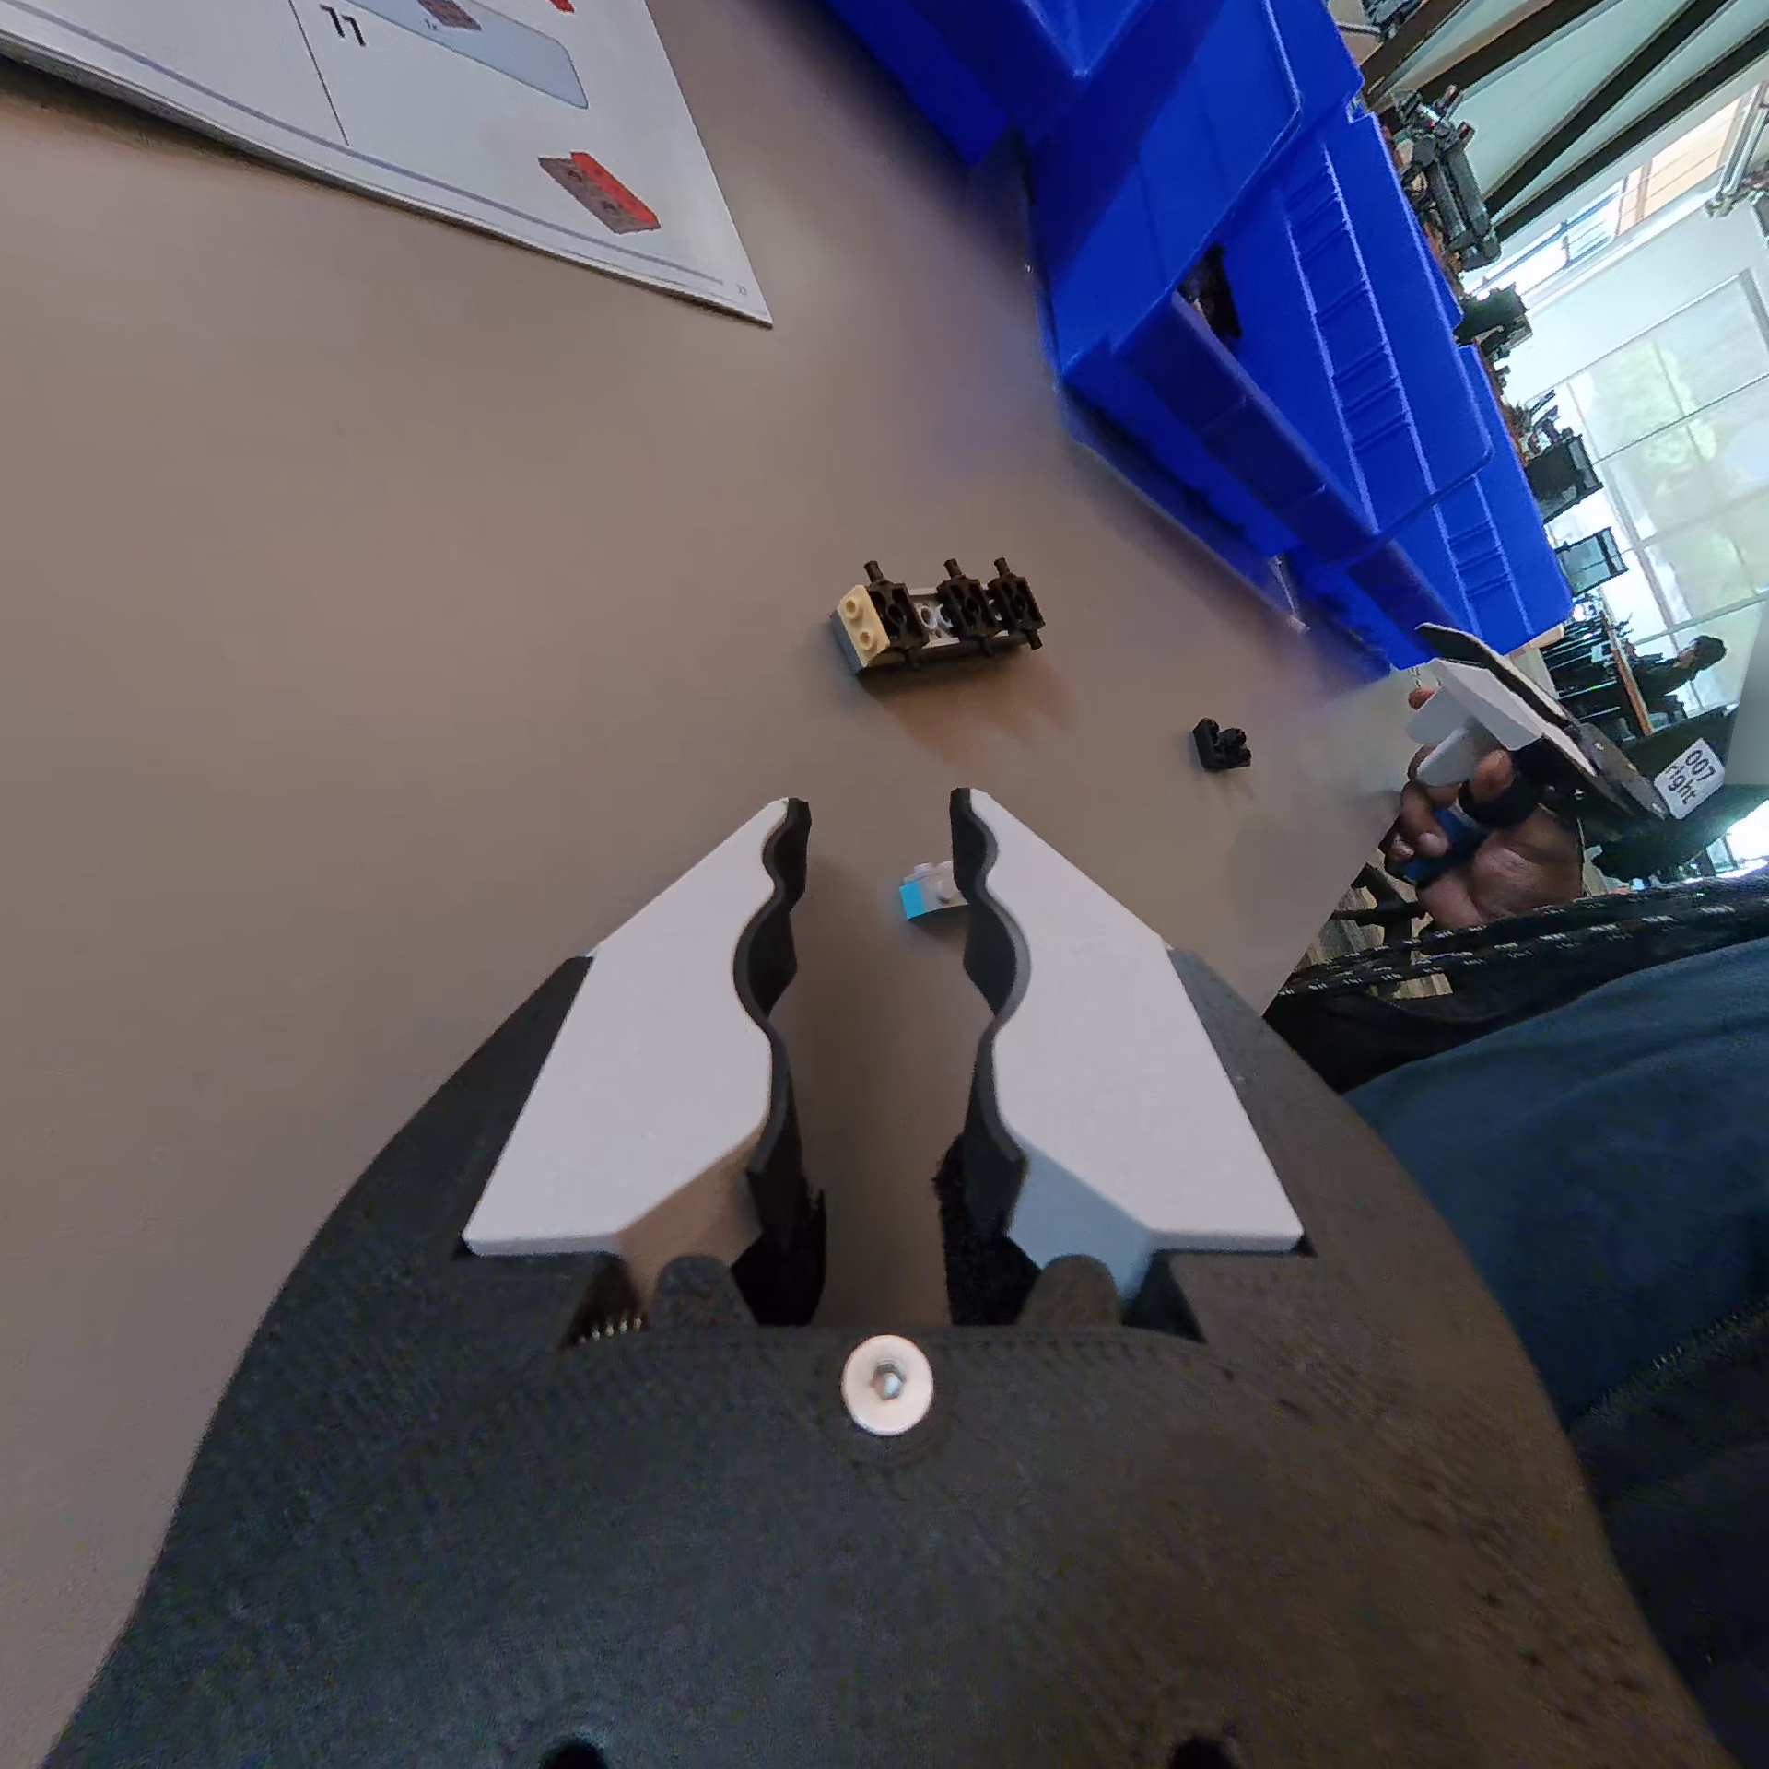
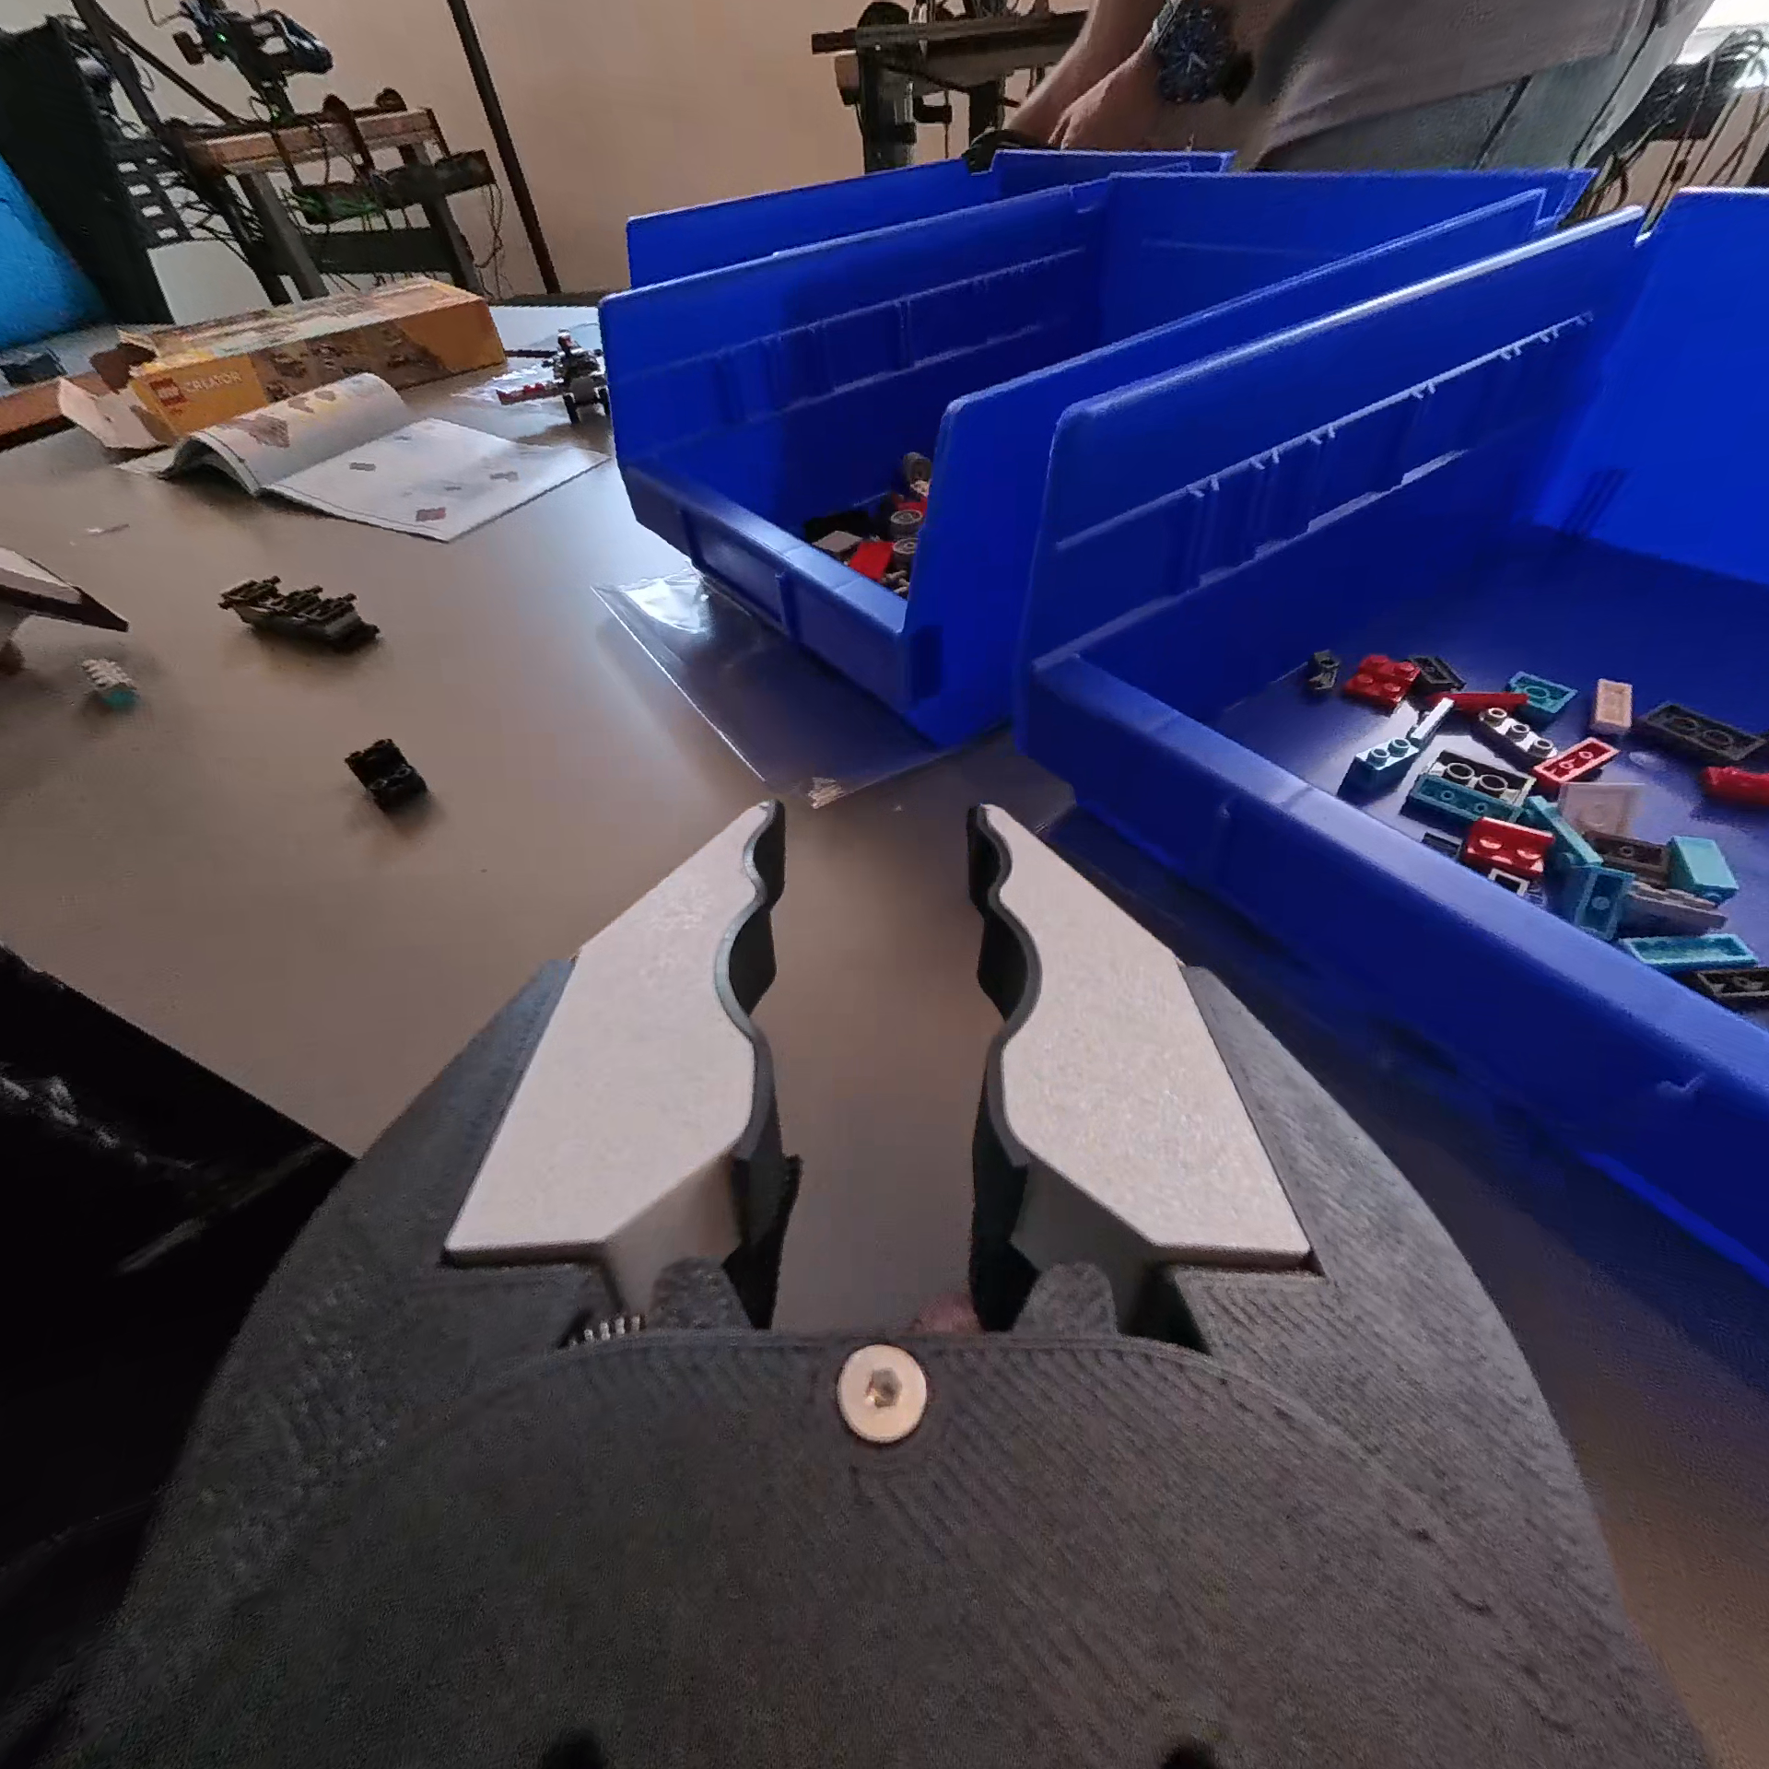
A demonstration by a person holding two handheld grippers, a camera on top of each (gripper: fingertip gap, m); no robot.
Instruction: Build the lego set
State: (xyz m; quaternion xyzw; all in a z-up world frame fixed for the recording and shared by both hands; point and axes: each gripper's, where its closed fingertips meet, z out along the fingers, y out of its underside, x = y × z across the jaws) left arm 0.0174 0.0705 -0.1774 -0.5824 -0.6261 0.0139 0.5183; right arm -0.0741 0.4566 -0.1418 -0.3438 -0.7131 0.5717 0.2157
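Observation:
A small build (image 1: pixel 933 622) of grey plate, tan brick and black axle pieces lies on the brown table; it also shows in the right wrist view (image 2: pixel 302 613). A small black piece (image 1: pixel 1220 745) (image 2: pixel 386 773) lies apart from it. A grey and light-blue piece (image 1: pixel 927 892) (image 2: pixel 110 682) lies just beyond my left gripper (image 1: pixel 881 814), beside its right fingertip. The left gripper is open and empty. My right gripper (image 2: pixel 876 823) is open and empty above the table, in front of the blue bins. It shows far off in the left wrist view (image 1: pixel 1493 708).
Blue bins (image 2: pixel 1197 833) (image 1: pixel 1244 287) hold several loose red, teal, grey and black bricks (image 2: pixel 1551 814). An open instruction booklet (image 1: pixel 431 134) (image 2: pixel 383 459), a set box (image 2: pixel 316 354) and another small model (image 2: pixel 574 378) lie farther off. A person stands behind the bins (image 2: pixel 1340 77). The grippers' ends are close to 40 centimeters from one another. The right tips stand about 15 centimeters off the small black piece (image 2: pixel 386 773).

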